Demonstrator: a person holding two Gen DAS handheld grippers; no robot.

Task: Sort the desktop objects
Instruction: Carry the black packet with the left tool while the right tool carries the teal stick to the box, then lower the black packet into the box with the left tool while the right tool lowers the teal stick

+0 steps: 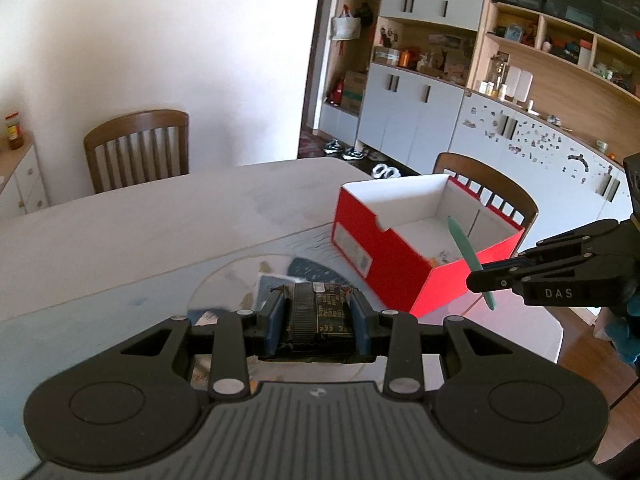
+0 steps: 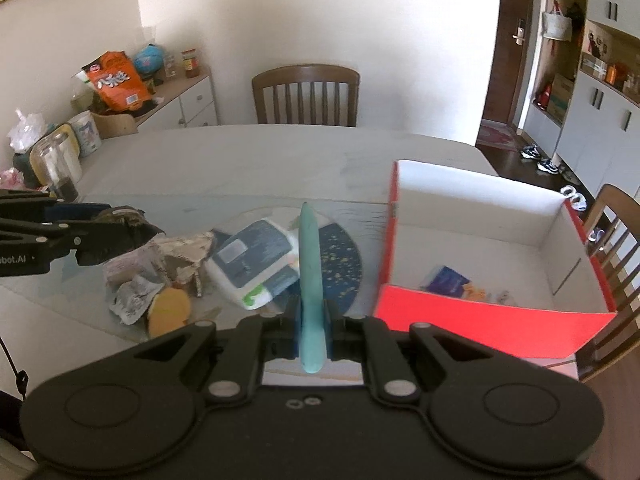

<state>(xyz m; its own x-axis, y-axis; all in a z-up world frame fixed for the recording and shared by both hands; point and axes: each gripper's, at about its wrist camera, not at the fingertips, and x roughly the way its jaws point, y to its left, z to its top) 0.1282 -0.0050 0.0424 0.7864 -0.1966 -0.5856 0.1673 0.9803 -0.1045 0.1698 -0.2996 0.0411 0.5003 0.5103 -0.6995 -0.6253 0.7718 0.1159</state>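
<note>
Premises: a home, dining and living area. A pale worktop (image 2: pixel 248 160) fills the middle of both views, with wooden slat-back chairs (image 2: pixel 306 94) at its far edge. At the right of the left wrist view, built-in cupboards (image 1: pixel 408 120) and open shelves (image 1: pixel 560 44) hold boxes, jars and ornaments. A bag (image 1: pixel 345 24) hangs by the doorway, shoes (image 1: pixel 348 152) on the floor below. At upper left of the right wrist view, a sideboard (image 2: pixel 188 100) carries a snack bag (image 2: pixel 118 80) and a jar (image 2: pixel 190 63).
</note>
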